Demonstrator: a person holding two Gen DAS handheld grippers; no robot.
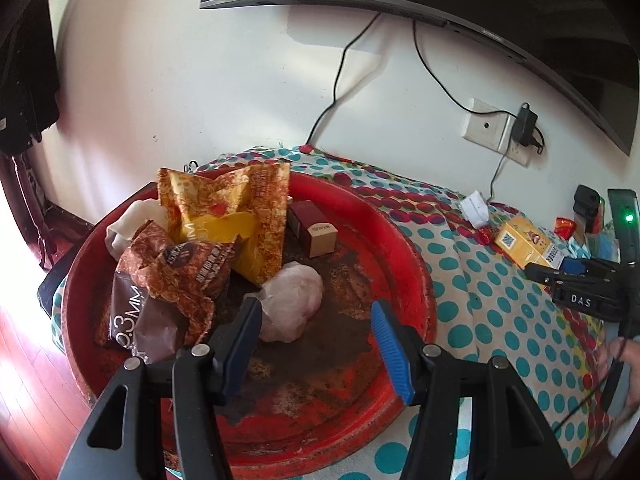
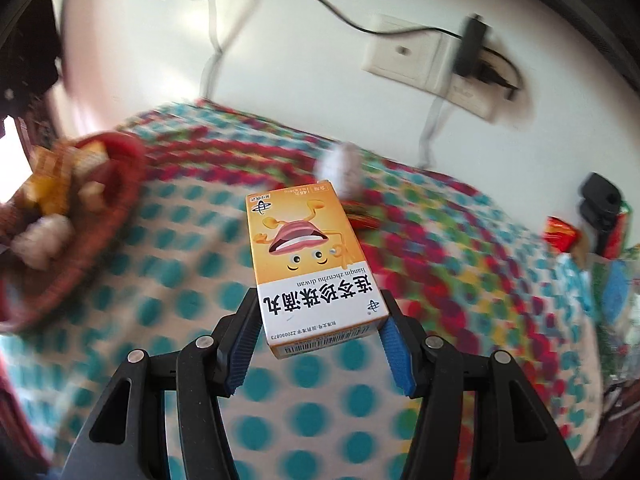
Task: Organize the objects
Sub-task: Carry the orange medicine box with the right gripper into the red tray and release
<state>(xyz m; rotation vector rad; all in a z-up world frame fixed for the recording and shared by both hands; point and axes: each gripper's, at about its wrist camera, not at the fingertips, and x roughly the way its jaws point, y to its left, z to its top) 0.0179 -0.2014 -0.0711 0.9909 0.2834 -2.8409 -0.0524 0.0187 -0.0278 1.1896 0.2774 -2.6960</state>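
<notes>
A round red tray (image 1: 404,240) holds crumpled snack wrappers (image 1: 224,216), a small dark red box (image 1: 314,232), white tissue (image 1: 136,216) and a pale plastic-wrapped lump (image 1: 292,300). My left gripper (image 1: 316,332) is open and empty, hovering over the tray just in front of the lump. My right gripper (image 2: 320,320) is shut on an orange and white medicine box (image 2: 308,260), held above the dotted tablecloth (image 2: 320,400). The same box (image 1: 528,246) and right gripper (image 1: 560,272) show at the right of the left wrist view. The tray (image 2: 120,184) is blurred at the left of the right wrist view.
A crumpled white paper (image 1: 474,208) and red candy wrappers (image 1: 564,226) lie on the cloth near the wall. A wall socket with a black adapter (image 1: 526,124) and hanging cables sits behind. A television (image 1: 440,0) hangs above. A black device with a green light (image 1: 624,224) stands at far right.
</notes>
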